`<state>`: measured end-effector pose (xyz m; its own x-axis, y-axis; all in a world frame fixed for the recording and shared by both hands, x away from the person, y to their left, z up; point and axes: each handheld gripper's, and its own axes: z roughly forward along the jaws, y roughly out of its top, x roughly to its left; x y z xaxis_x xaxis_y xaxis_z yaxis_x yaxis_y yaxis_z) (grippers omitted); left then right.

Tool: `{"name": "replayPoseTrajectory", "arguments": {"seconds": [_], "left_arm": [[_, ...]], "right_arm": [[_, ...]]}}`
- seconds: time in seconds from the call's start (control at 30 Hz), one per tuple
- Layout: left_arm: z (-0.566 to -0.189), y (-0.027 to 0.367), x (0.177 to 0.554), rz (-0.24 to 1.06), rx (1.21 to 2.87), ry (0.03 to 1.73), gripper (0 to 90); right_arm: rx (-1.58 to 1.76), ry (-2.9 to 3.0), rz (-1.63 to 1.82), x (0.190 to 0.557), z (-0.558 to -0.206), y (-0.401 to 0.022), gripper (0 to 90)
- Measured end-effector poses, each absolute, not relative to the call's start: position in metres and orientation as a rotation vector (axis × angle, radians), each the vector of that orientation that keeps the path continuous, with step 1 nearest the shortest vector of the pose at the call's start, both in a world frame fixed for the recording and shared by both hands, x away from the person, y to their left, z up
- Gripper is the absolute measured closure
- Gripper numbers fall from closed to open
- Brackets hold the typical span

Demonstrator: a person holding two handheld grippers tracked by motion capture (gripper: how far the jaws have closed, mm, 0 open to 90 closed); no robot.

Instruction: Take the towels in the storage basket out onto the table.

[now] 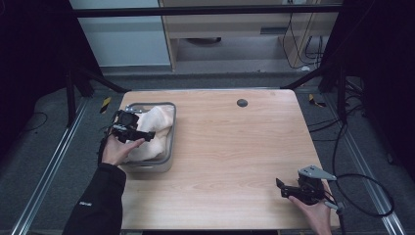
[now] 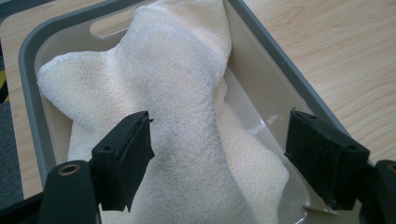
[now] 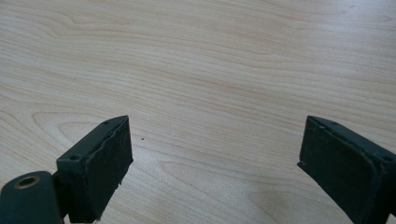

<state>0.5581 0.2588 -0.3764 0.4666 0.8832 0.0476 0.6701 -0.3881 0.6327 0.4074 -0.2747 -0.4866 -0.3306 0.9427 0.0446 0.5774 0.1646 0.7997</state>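
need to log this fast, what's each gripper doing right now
Left gripper: open, holding nothing, jaws over the white towel in the grey bin.
Right gripper: open, holding nothing, over the bare wooden table.

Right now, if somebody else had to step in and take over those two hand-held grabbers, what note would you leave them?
Left gripper: jaws open, poised over the white towel, not pressing on it.
Right gripper: jaws open, nothing between them, over bare wood near the table's right front corner.
Things: the towel lies crumpled in the grey-rimmed bin at the table's left side.
Done: left gripper is lined up over the towel.
Left: probably close on the towel and lift it out; the wood beside the bin is free.
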Motion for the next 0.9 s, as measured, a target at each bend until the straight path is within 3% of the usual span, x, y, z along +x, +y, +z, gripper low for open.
{"name": "replayPoseTrajectory", "arguments": {"seconds": [0.9], "left_arm": [[-0.405,0.266,0.568,0.465,2.272,1.357,29.0]], "right_arm": [[1.433,2.005,1.014,0.409,-0.489,-0.273,8.7]]}}
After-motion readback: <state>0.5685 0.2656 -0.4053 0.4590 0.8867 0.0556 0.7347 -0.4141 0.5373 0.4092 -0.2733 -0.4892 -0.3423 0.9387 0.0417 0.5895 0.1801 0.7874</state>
